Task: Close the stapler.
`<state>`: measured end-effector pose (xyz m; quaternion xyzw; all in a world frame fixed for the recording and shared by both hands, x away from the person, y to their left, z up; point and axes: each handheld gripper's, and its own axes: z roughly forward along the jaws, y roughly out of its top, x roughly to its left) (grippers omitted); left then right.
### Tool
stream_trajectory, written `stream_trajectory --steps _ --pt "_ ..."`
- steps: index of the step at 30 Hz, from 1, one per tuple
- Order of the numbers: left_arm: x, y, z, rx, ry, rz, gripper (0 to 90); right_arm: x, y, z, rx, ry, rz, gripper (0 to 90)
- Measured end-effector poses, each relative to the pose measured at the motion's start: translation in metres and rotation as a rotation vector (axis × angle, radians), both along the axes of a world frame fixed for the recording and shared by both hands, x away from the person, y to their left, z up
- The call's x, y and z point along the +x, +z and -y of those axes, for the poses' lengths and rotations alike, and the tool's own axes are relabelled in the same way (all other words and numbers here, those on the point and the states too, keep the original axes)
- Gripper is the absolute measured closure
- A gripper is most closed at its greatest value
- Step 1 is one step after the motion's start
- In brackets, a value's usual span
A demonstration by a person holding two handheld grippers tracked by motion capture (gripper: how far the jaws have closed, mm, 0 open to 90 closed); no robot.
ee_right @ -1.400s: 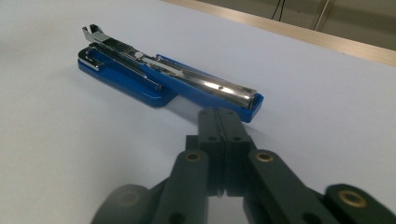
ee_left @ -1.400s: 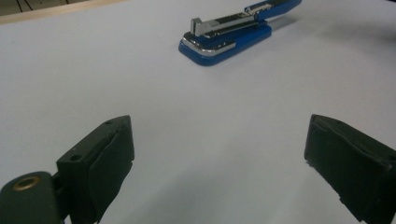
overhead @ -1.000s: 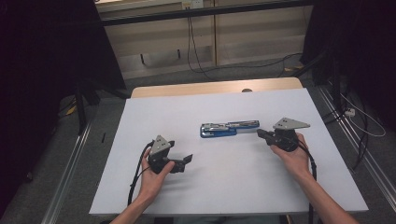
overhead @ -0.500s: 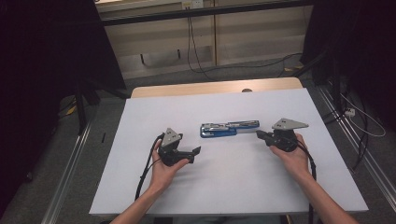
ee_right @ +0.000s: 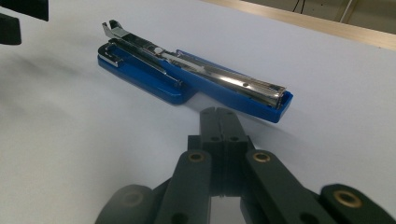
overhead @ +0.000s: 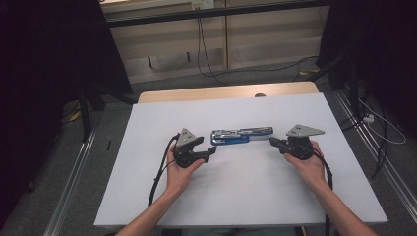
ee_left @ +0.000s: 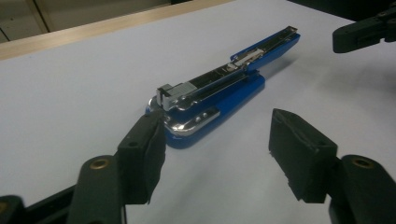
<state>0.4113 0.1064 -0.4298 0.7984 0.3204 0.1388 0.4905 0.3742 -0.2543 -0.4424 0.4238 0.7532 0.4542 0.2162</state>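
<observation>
A blue and chrome stapler, swung open flat, lies in the middle of the white sheet. My left gripper is just off its left end. In the left gripper view its jaws stand apart and have just been closing, with nothing between them. The stapler's near end lies just beyond the left pad. My right gripper sits at the stapler's right end. In the right gripper view it is shut and empty, a short way from the stapler.
The white sheet covers most of the table, and a wooden strip shows at its far edge. Cables trail on the floor behind. Dark frame legs stand at the left.
My left gripper has moved right, up to the stapler's left end, and its jaws have narrowed. The right gripper and the stapler have not moved.
</observation>
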Motion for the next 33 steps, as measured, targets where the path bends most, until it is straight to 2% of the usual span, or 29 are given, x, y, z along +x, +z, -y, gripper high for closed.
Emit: stream_trajectory --steps 6,10,13,16,18,20,26,30,33 --pt "0.010 -0.002 0.005 0.002 -0.016 -0.015 54.9 0.001 -0.001 -0.001 -0.006 0.001 -0.002 90.0" --pt "0.015 0.001 0.007 -0.011 0.010 -0.024 61.2 0.002 -0.002 -0.003 -0.010 0.008 -0.004 90.0" --pt "0.018 0.002 0.007 -0.018 0.011 -0.020 68.4 0.003 -0.002 -0.003 -0.010 0.012 -0.004 90.0" --pt "0.020 0.002 0.009 -0.001 0.012 -0.009 76.6 0.003 -0.002 -0.003 -0.011 0.013 -0.004 90.0" --pt "0.022 0.003 0.010 0.006 0.014 -0.010 79.0 0.003 -0.002 -0.003 -0.009 0.013 -0.006 90.0" --pt "0.025 0.003 0.011 -0.004 0.016 -0.011 83.2 0.003 -0.002 -0.002 -0.009 0.012 -0.006 90.0" --pt "0.029 0.002 0.018 0.000 -0.003 -0.018 90.0 0.003 -0.002 -0.004 -0.009 0.014 -0.010 90.0" --pt "0.033 -0.001 0.024 0.039 -0.040 -0.026 90.0 0.003 -0.003 -0.004 -0.011 0.016 -0.013 90.0" --pt "0.037 -0.003 0.027 0.054 -0.037 -0.036 90.0 0.004 -0.004 -0.005 -0.019 0.014 -0.015 90.0"
